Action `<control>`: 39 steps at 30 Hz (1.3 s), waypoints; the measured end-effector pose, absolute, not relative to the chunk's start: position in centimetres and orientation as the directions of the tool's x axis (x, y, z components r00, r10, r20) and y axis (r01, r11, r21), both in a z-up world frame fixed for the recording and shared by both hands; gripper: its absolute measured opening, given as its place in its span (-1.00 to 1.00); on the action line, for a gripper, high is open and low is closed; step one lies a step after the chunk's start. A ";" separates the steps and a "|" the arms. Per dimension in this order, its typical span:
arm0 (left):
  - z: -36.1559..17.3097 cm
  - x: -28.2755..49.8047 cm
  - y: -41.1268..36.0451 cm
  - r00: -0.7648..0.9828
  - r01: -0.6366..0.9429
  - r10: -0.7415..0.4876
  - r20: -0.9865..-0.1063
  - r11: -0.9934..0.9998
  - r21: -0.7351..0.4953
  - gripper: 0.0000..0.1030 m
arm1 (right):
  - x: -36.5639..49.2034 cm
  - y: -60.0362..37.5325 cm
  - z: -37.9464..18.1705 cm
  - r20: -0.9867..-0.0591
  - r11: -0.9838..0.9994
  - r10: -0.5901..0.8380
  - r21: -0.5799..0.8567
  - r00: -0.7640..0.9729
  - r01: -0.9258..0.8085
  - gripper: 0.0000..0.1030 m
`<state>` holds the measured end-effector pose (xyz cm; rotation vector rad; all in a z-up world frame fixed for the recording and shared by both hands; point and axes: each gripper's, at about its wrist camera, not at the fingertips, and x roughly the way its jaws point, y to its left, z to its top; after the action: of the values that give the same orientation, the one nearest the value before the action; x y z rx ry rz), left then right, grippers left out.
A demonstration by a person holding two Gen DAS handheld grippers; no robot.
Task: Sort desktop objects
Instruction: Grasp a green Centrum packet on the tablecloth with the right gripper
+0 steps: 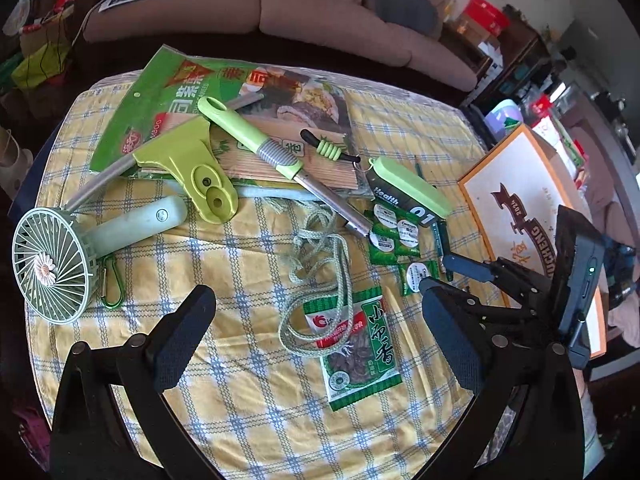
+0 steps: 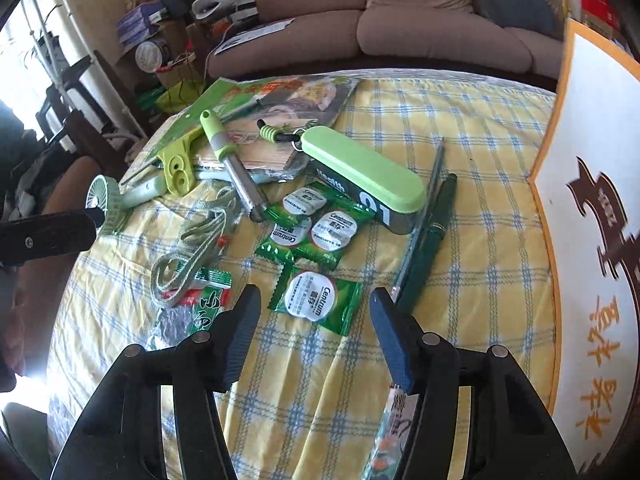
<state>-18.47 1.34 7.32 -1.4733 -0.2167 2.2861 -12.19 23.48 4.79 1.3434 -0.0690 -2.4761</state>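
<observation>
Green items lie scattered on a yellow checked tablecloth (image 1: 248,400). My left gripper (image 1: 316,300) is open and empty, above a seed packet (image 1: 360,348) and a grey-green cord (image 1: 316,280). A small fan (image 1: 52,268) lies at the left. My right gripper (image 2: 314,300) is open and empty, just above a green Centrum sachet (image 2: 316,300); it also shows in the left wrist view (image 1: 436,272). Beyond it lie more sachets (image 2: 316,224), a green case (image 2: 364,172), a dark pen (image 2: 428,240) and a green-handled tool (image 2: 228,148).
A white box with an orange border (image 2: 592,208) stands along the table's right side. A large green seaweed package (image 1: 192,100) and a green squeegee head (image 1: 188,160) lie at the back. A brown sofa (image 1: 280,4) stands behind the table.
</observation>
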 end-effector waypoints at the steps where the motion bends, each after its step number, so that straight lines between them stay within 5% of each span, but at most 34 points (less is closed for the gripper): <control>1: 7.1 -18.6 1.1 -0.357 -0.252 0.423 -0.833 -0.902 -0.350 1.00 | -12.5 23.2 4.8 -0.809 -0.941 -0.310 0.185 -0.500 0.284 0.15; 15: 5.7 -19.0 0.9 -0.329 -0.263 0.448 -0.831 -0.889 -0.375 1.00 | -13.5 21.4 2.9 -0.872 -0.892 -0.332 0.166 -0.360 0.421 0.17; 18: 5.9 -19.0 1.5 -0.326 -0.272 0.448 -0.833 -0.888 -0.371 1.00 | -12.3 20.5 2.9 -0.878 -0.881 -0.327 0.149 -0.349 0.449 -0.03; 26: 6.7 -18.8 2.9 -0.327 -0.292 0.444 -0.834 -0.887 -0.358 1.00 | -12.7 20.1 2.7 -0.872 -0.904 -0.293 0.118 -0.393 0.412 -0.08; 29: 6.9 -19.0 3.6 -0.328 -0.298 0.441 -0.836 -0.888 -0.351 1.00 | -12.3 19.9 2.9 -0.873 -0.911 -0.261 0.081 -0.412 0.405 -0.48; 37: 6.3 -19.8 9.7 -0.348 -0.406 0.365 -0.863 -0.889 -0.212 1.00 | -6.9 22.6 5.5 -0.837 -0.954 -0.276 0.181 -0.472 0.237 -0.51; 39: 5.7 -20.4 11.5 -0.356 -0.434 0.344 -0.869 -0.884 -0.172 0.81 | -5.0 23.1 6.4 -0.816 -0.947 -0.315 0.242 -0.484 0.209 -0.51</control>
<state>-20.42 11.46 5.73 -1.4138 0.1201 2.2546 -4.99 23.06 6.37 1.3895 -0.1566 -2.4664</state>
